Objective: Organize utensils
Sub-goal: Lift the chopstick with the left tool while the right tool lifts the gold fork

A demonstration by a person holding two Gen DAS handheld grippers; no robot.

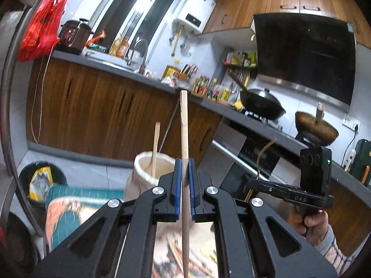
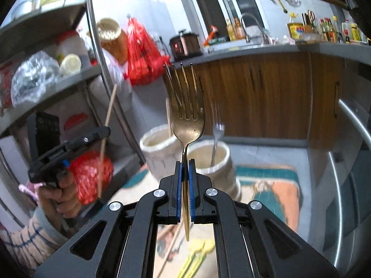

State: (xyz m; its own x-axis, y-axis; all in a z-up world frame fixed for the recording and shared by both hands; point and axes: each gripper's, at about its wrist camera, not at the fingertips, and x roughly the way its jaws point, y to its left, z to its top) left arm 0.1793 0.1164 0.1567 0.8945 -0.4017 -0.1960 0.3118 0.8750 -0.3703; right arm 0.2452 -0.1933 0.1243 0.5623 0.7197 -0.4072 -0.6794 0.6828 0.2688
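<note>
My left gripper is shut on a wooden chopstick and holds it upright above the table. A white holder with one wooden chopstick stands just left of it. My right gripper is shut on a gold fork, tines up. Beyond it stand two white holders: the left one holds a chopstick, the right one holds a silver fork. The left gripper with its chopstick also shows at the left of the right wrist view, and the right gripper at the right of the left wrist view.
A patterned mat covers the table. Yellow utensils and more chopsticks lie below my right gripper. A metal shelf rack with bags stands at the left. Kitchen counter, wok and a bin lie beyond.
</note>
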